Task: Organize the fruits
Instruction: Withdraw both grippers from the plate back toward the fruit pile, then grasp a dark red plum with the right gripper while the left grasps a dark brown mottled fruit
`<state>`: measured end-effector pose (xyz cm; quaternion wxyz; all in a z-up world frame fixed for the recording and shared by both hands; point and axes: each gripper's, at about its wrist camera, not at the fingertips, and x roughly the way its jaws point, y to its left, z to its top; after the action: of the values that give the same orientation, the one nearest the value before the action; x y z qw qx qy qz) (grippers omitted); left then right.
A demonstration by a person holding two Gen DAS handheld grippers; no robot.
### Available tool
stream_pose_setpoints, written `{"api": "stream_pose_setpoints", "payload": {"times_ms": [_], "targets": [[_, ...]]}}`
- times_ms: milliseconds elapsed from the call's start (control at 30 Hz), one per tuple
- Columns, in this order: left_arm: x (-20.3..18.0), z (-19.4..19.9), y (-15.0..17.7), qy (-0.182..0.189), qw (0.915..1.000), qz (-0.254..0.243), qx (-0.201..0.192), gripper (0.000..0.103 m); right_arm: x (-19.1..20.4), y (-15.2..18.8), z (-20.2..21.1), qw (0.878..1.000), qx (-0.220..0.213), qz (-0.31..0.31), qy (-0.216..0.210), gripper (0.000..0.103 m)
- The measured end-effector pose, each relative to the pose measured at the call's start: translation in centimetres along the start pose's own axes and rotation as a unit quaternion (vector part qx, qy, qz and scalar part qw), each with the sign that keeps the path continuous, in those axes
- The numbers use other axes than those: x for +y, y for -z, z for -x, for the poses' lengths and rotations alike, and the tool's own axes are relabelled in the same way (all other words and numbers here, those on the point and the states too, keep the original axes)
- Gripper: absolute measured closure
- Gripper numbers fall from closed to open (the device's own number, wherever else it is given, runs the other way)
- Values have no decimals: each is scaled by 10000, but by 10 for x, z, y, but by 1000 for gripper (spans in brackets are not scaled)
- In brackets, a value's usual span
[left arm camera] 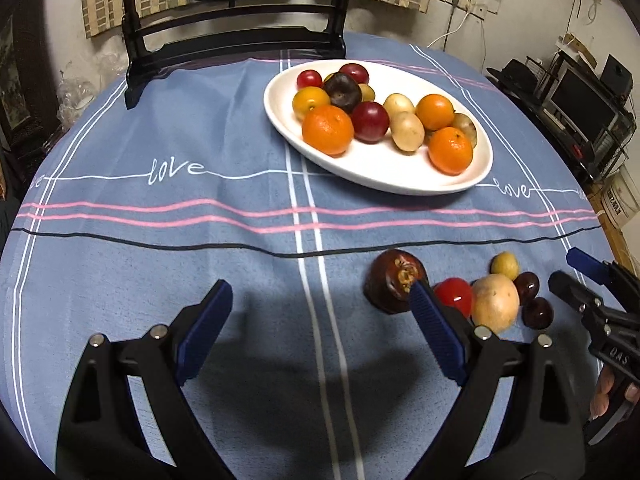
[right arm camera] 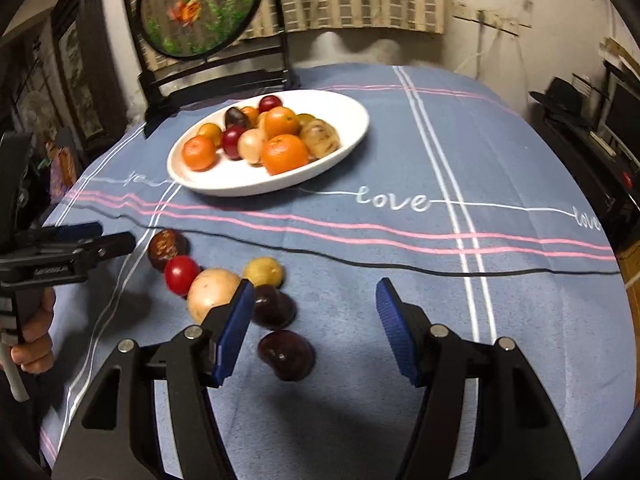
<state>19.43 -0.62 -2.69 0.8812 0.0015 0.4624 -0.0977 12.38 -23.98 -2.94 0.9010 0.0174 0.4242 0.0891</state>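
**A:** Your left gripper (left arm camera: 320, 320) is spread wide, nothing between the pads, only cloth under it. Your right gripper (right arm camera: 316, 328) is spread about halfway, also empty. The nearest dark plum (right arm camera: 286, 354) sits in the gap between its fingers but isn't touched.

**B:** Progress?

**A:** Mostly done, I'd say. The white oval plate (left arm camera: 400, 178) already holds a pile: oranges, red plums, pale potato-like ones, one dark fruit. Six loose pieces are left in a cluster near you: the mangosteen (left arm camera: 394, 286) just beside your left gripper's right finger, a red one (left arm camera: 454, 295), a big tan one (left arm camera: 496, 302), a small yellow one (left arm camera: 505, 265), and two dark plums.

**B:** Plate room?

**A:** The near side of the plate is bare. Looks like enough.

**B:** Surface?

**A:** Round table, blue tablecloth (left arm camera: 160, 280) with pink and white stripes and "love" lettering; soft, slightly wrinkled, so round fruit may roll. A fish-painted round screen on a black stand (right arm camera: 200, 12) is behind the plate. Cluttered shelves with electronics at right.
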Motion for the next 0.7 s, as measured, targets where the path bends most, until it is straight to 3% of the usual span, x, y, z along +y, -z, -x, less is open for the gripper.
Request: {"api": "stream_pose_setpoints", "payload": {"times_ms": [267, 633, 700], "targets": [[2, -8, 2, -25, 9999, 44, 139, 11, 32, 12, -3, 9947, 290, 990, -9, 40], [-1, -12, 4, -29, 9998, -39, 212, 11, 32, 22, -17, 9914, 671, 1099, 236, 40], [-2, -13, 4, -17, 9997, -50, 239, 11, 33, 22, -19, 9908, 704, 1125, 274, 45]]}}
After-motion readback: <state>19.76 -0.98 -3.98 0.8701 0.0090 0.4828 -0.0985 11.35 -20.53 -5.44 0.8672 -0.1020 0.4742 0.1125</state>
